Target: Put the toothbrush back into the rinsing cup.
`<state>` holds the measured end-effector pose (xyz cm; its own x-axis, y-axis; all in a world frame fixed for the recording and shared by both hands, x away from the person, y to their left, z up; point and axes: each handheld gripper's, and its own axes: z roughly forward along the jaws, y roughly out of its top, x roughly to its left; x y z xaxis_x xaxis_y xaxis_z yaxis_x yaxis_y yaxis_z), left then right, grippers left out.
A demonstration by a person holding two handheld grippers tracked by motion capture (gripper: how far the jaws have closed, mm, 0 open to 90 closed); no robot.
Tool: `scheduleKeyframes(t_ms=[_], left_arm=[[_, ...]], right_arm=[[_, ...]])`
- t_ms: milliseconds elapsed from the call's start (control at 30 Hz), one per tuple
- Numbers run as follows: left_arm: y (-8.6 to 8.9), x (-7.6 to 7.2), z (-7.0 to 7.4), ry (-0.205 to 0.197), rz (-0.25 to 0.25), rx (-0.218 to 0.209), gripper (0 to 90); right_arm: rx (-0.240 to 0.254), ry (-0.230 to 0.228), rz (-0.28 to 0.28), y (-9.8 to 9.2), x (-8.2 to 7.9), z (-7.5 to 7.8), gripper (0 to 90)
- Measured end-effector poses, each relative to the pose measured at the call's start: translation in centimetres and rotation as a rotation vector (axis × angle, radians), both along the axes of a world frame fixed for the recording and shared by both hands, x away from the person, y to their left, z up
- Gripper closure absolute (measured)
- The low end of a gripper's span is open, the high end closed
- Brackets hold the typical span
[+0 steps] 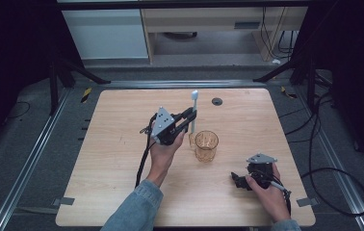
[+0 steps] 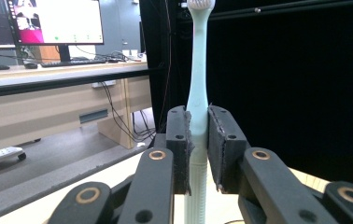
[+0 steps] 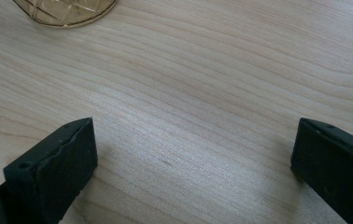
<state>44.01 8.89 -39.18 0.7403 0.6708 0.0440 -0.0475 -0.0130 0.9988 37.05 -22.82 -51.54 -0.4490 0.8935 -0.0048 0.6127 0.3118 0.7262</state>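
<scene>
The desk (image 1: 122,192), pale wood grain w/ rounded corners, is being used as the work surface; it is being framed by black stands and dark curtains, w/ grey floor and cables around it, and in the left gripper view a bench w/ a lit monitor (image 2: 55,21) and keyboard is being shown behind. The left hand-held gripper (image 1: 189,117) is being held up over the desk centre, clenched on the toothbrush (image 2: 198,84), jaws being pressed on both sides of the handle approx. at its lower-mid section. The right hand-held gripper (image 1: 240,180) is being rested low near the front right of the desk, jaws wide apart w/ nothing between them. An amber glass cup (image 1: 206,145) w/ a cut pattern is being left standing just right of the left hand; likely fragile and tippable, so it is best being approached gently. The toothbrush, pale blue-white, is being kept upright, head at top, lower end just behind the cup's left rim. It is being judged light, stiff, smooth plastic, prob. slippery; the ribbed lower handle is being judged the best grip spot, not the thin neck.
</scene>
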Motion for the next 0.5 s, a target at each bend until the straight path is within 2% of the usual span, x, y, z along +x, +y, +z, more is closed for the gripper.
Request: scheduleKeyframes(t_ms=[500], left_arm=[[0.19, 0.66, -0.93, 0.005, -0.001, -0.001, 78.5]], right_arm=[[0.000, 0.000, 0.000, 0.00, 0.00, 0.00, 0.8]])
